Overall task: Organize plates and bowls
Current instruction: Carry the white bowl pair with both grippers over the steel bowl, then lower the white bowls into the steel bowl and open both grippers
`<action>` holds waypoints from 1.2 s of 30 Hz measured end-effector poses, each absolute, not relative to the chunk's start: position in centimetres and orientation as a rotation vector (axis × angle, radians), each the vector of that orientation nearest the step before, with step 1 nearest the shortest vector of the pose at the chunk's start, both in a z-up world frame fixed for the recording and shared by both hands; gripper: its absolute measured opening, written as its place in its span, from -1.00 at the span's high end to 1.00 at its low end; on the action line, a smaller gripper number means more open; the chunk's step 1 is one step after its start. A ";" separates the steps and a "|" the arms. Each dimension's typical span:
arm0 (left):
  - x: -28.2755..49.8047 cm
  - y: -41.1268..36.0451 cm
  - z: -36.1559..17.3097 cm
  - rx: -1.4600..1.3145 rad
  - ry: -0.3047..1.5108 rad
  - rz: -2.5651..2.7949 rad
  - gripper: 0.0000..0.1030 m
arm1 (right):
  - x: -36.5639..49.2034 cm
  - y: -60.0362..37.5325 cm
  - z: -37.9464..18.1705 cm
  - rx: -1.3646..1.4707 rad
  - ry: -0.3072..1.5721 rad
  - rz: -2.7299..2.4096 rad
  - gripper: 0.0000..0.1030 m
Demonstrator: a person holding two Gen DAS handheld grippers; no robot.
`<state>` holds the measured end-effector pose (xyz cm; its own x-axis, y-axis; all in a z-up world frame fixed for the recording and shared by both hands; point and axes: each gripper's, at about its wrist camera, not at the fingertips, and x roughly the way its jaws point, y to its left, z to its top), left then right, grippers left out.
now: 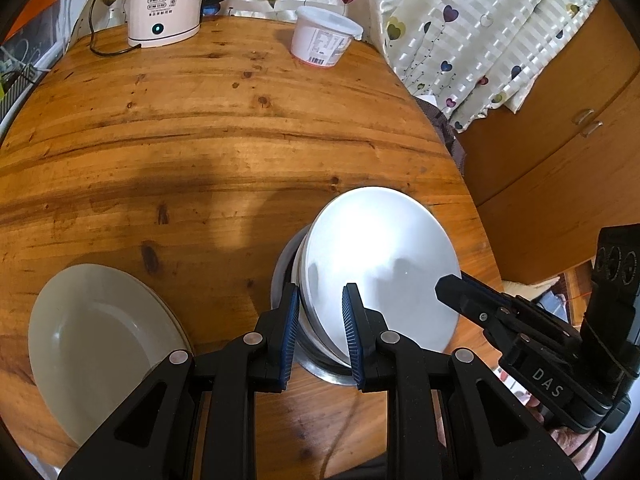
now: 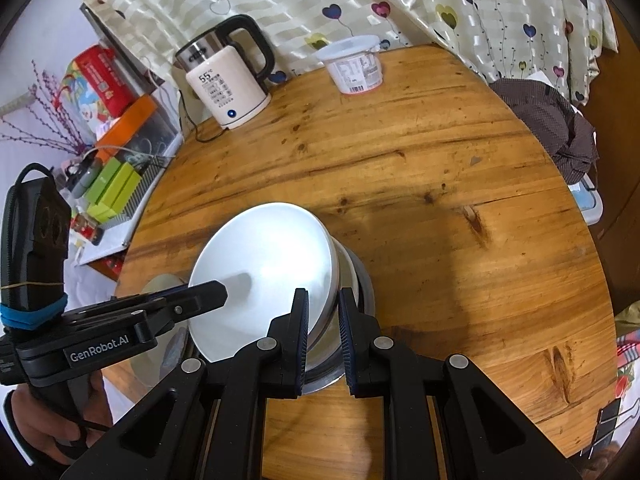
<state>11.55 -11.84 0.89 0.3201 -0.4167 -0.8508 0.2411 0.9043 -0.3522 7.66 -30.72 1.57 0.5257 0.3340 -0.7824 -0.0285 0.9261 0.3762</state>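
Observation:
A white bowl sits nested in a steel bowl on the round wooden table. My left gripper straddles the white bowl's left rim, one finger inside and one outside. My right gripper straddles its right rim the same way, and shows in the left wrist view over the bowl's right edge. Whether the pads press the rim is unclear. A cream plate lies on the table to the left, barely visible in the right wrist view.
A white kettle with its cord and a white lidded tub stand at the table's far edge. A heart-print curtain hangs behind. A dark cloth lies at the right edge; boxes crowd a shelf on the left.

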 end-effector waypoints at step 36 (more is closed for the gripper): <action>11.3 -11.6 0.9 -0.182 1.128 -0.441 0.55 | 7.9 -30.7 0.9 0.301 1.015 0.215 0.70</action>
